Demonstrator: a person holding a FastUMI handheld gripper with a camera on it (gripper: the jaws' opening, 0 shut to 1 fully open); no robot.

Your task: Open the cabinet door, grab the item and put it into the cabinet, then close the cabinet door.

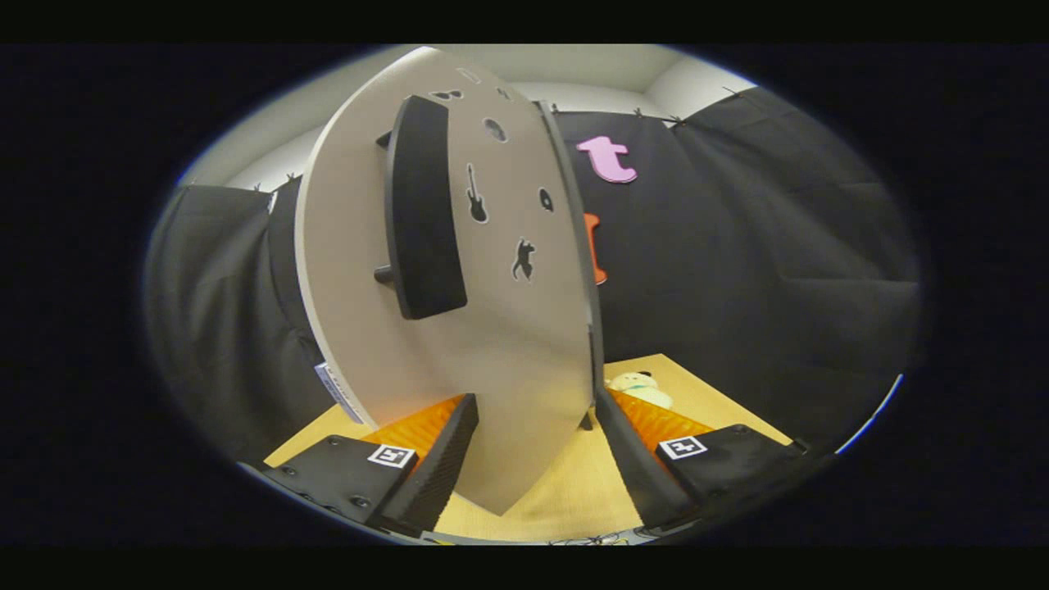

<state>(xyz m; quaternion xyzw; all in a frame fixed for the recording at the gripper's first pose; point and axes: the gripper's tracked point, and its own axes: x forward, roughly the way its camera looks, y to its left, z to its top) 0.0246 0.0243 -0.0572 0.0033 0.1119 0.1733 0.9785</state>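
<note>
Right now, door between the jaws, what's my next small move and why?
Probably draw the gripper back off the cabinet door and turn to the plush toy: the jaws stand open around the door's lower corner, the toy lies on the table beyond.

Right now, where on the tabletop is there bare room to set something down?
Bare tabletop lies between the fingers of the open gripper, under the cabinet door edge. A smaller patch sits beyond the plush toy, against the black cloth. It is crowded just ahead, where the door and its handle loom.
</note>
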